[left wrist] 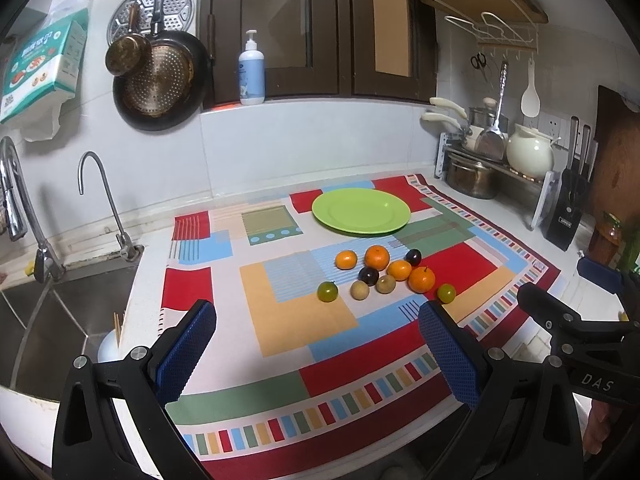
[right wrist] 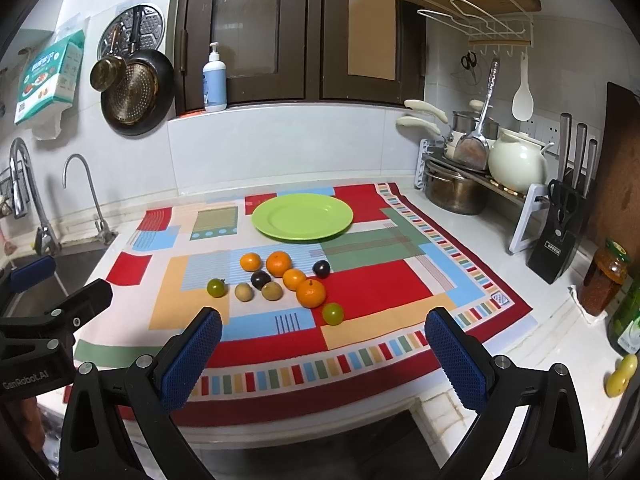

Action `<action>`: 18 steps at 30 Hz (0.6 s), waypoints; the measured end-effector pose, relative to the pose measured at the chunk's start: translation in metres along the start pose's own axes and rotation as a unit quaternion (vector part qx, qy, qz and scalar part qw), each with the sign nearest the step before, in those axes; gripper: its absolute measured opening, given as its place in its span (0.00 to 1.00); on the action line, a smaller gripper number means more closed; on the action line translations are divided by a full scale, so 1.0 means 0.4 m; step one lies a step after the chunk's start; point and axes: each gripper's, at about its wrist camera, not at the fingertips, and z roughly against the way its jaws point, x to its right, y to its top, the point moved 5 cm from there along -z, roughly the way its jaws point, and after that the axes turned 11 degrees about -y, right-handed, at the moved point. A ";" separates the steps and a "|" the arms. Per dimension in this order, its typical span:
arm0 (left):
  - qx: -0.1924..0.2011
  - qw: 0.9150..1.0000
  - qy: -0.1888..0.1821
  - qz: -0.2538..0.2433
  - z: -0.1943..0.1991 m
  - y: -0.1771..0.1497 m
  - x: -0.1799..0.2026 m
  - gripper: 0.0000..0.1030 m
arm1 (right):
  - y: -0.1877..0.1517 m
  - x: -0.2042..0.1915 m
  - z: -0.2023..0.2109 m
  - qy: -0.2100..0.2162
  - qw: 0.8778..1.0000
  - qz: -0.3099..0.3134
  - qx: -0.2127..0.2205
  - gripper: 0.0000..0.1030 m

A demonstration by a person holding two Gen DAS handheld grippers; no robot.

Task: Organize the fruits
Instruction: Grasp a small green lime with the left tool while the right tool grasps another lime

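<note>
An empty green plate sits at the back of a patterned cloth. In front of it lies a cluster of fruit: several oranges, two dark plums, two brown longans and two green fruits. My left gripper hovers open near the cloth's front edge, short of the fruit. My right gripper is open too, just before the nearest green fruit. Neither holds anything.
A sink with two taps lies left. A pot rack, white kettle, knife block and jar crowd the right counter. Pans hang on the wall; a soap bottle stands on the sill.
</note>
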 end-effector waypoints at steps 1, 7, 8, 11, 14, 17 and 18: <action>-0.001 1.000 -0.002 -0.002 -0.004 -0.002 -0.002 1.00 | -0.002 -0.005 -0.005 -0.001 1.000 0.001 -0.001 0.99; -0.008 1.000 -0.010 -0.006 -0.042 -0.010 -0.009 0.94 | -0.012 -0.022 -0.032 -0.004 1.000 0.005 -0.002 0.99; -0.010 1.000 -0.011 -0.008 -0.052 -0.012 -0.009 0.92 | -0.012 -0.023 -0.039 -0.005 1.000 0.006 -0.002 0.99; -0.016 1.000 -0.019 -0.015 -0.086 -0.012 -0.004 0.88 | -0.012 -0.025 -0.065 -0.007 1.000 0.008 -0.001 0.99; -0.017 0.999 -0.023 -0.025 -0.126 -0.006 0.005 0.82 | -0.009 -0.023 -0.102 -0.005 1.000 0.009 -0.004 0.99; -0.026 0.998 -0.035 -0.037 -0.171 0.001 0.018 0.75 | -0.008 -0.019 -0.144 -0.005 1.000 0.010 -0.009 0.97; -0.029 0.998 -0.038 -0.041 -0.188 0.005 0.023 0.73 | -0.007 -0.019 -0.160 -0.002 1.000 0.012 -0.015 0.94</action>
